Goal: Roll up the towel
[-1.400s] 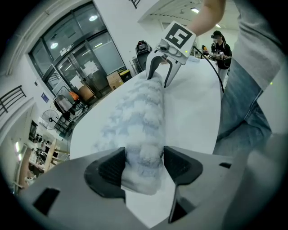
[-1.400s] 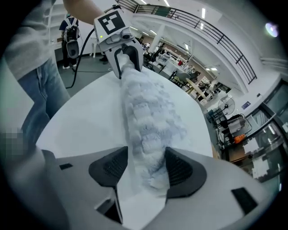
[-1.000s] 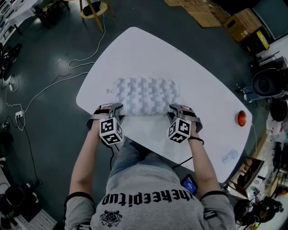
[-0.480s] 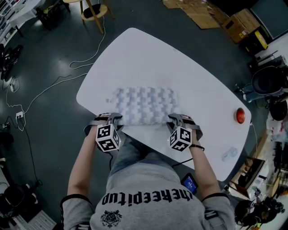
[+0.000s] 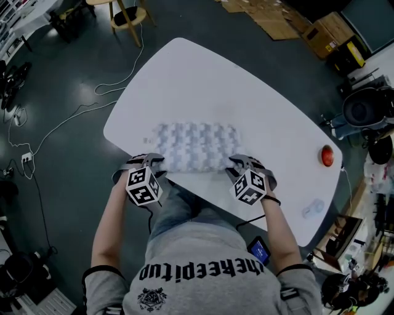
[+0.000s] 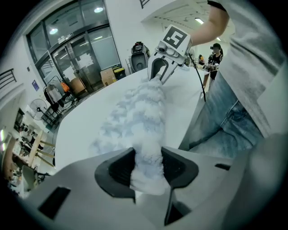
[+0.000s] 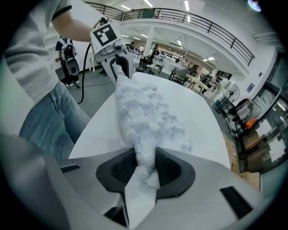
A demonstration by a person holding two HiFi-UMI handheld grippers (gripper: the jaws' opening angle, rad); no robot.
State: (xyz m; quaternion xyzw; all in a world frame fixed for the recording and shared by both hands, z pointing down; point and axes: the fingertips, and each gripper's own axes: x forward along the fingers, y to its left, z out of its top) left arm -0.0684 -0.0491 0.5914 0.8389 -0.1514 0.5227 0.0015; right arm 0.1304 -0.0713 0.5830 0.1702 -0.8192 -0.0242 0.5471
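A fluffy white and pale-blue towel [image 5: 197, 144] lies bunched on the white table [image 5: 203, 80], near the edge closest to me. My left gripper [image 5: 154, 162] is shut on its near left corner. In the left gripper view the cloth fills the gap between both pads of the left gripper [image 6: 147, 168], whose jaws have just been opening slightly. My right gripper [image 5: 237, 163] is shut on the near right corner. In the right gripper view the towel is pinched between the pads of the right gripper [image 7: 145, 168], whose jaws have also eased open a little. The towel stretches between the two grippers.
A small red object [image 5: 327, 157] sits near the table's right end. A wooden stool [image 5: 130, 13] and loose cables [image 5: 80, 107] are on the floor at the left. Cardboard boxes [image 5: 332, 31] stand at the top right. My legs are against the near table edge.
Both grippers have drawn back toward me, and the towel has slid with them closer to the near table edge. The left gripper has also shifted a little to the left.
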